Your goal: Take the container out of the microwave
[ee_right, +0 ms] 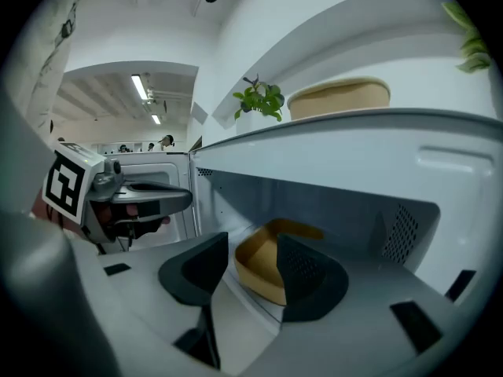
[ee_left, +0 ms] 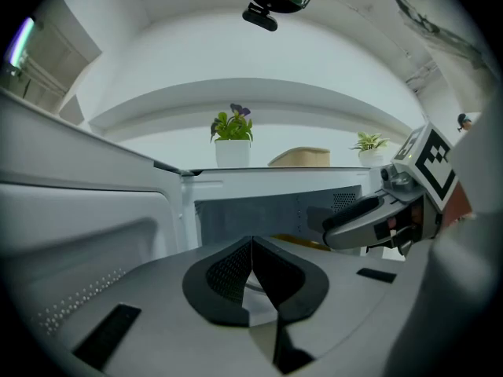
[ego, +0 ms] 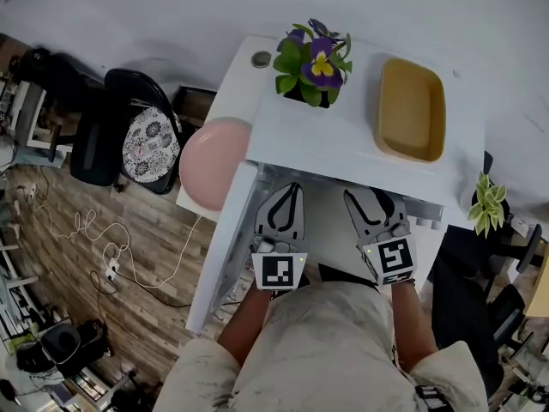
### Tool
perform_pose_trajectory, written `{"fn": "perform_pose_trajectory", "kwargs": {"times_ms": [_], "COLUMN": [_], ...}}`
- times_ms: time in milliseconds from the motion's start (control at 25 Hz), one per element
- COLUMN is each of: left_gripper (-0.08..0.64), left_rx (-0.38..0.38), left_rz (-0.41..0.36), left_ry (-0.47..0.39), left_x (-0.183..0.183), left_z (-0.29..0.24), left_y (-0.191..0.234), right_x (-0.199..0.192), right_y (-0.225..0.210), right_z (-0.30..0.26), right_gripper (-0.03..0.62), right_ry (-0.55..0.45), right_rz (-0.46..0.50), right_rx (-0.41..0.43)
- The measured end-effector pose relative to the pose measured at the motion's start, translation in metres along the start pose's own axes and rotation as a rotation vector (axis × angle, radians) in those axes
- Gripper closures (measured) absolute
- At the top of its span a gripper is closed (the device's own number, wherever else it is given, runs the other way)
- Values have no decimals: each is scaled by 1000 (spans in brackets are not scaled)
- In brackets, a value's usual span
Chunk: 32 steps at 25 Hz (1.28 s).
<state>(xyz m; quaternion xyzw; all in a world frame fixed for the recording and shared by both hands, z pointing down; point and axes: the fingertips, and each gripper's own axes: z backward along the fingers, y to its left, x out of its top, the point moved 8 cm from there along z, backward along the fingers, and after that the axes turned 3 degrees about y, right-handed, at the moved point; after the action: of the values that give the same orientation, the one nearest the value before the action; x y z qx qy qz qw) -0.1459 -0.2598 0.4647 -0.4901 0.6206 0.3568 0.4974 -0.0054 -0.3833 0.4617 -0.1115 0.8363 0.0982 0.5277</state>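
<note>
A yellow-tan container (ee_right: 263, 269) sits on the floor of the open white microwave (ee_right: 354, 171); only a yellow sliver of it (ee_left: 302, 242) shows in the left gripper view. My right gripper (ee_right: 251, 261) is open in front of the cavity. The container shows through the gap between its jaws, and they do not touch it. My left gripper (ee_left: 251, 246) is shut on nothing, pointed at the cavity's left side. In the head view both grippers, left (ego: 292, 191) and right (ego: 373, 197), hover side by side at the microwave's front opening.
The microwave door (ee_left: 78, 210) stands open to the left. On the microwave's top (ego: 343, 140) stand a potted flowering plant (ego: 313, 63) and a second yellow container (ego: 412, 108). A pink round seat (ego: 214, 161), a black chair (ego: 137, 136) and floor cables (ego: 103, 247) lie left.
</note>
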Motion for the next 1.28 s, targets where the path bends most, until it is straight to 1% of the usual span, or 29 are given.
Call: {"fn": "perform_pose_trajectory", "kwargs": {"times_ms": [200,360,520,720,880,1160,1280], "left_gripper": [551,551,551,551,551,551,551], "left_rx": [19,29,29,29,25,16,12], "left_rz": [-23,-26,-17,-21,-14,-7,-17], "left_ry": [16,7,13,-23,-32,-24,-19], "left_x": [-2,-3,-5,-4,-4,-4,-5], "left_z": [0,5,14,24,30,38,40], "left_y": [1,2,1,0,-3,-11,-12], "right_x": [-2,-3,-4,-1,-1,-4,-5], "right_y": [-2,-1,2,5,5,4,6], "right_z": [-4,-5,-4,0,3,4,2], "right_gripper": [395,395,396,396,396,396,396], "right_ry": [21,28,31,50,73,124,170], "right_rz": [19,51,92,137,180,279,355], "right_rx": [31,39,24,9,10,22,32]}}
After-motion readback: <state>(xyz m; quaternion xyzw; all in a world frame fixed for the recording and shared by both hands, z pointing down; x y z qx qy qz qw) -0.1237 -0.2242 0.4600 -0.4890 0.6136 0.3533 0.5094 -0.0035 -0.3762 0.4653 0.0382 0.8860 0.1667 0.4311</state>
